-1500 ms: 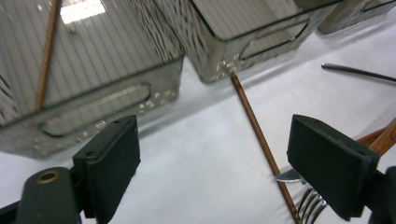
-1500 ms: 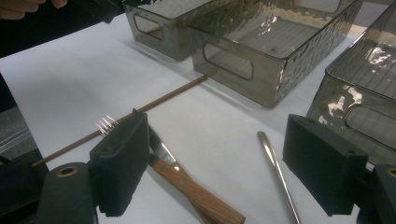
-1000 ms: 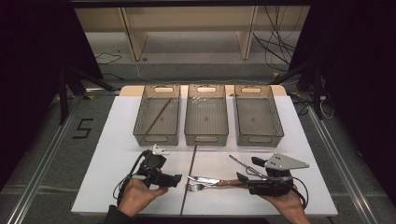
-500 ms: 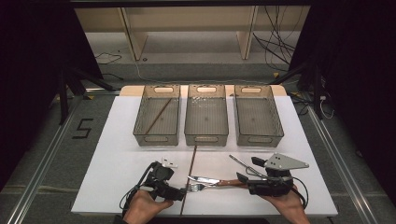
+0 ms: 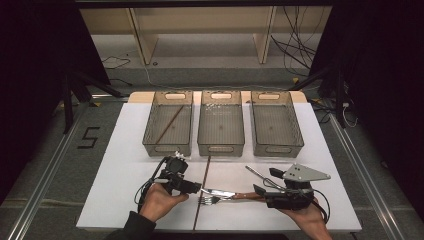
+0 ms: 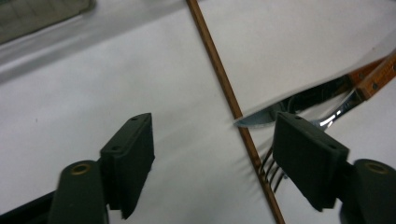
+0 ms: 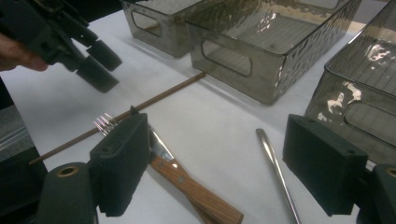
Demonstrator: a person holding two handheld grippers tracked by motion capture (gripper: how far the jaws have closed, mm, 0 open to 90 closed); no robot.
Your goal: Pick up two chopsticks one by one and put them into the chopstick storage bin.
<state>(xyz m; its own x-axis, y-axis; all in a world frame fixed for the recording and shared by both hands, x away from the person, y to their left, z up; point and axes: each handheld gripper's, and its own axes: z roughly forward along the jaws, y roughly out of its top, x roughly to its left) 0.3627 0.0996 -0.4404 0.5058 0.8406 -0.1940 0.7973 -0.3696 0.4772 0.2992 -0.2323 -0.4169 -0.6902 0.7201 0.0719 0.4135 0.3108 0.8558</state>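
Hovering over white table (image 5: 115, 165) – left gripper (image 6: 215, 154) closing astride chopstick (image 6: 219, 74), right gripper (image 7: 233, 163) wide.

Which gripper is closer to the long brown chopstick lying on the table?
Left. The left gripper hovers right over the chopstick, which runs between its open jaws. The right gripper waits farther off, beyond the knife and fork.

Three bins (image 5: 220, 125), two chopsticks (image 5: 202, 190), one knife (image 5: 220, 192), one fork (image 5: 210, 200), one metal utensil (image 5: 257, 175).
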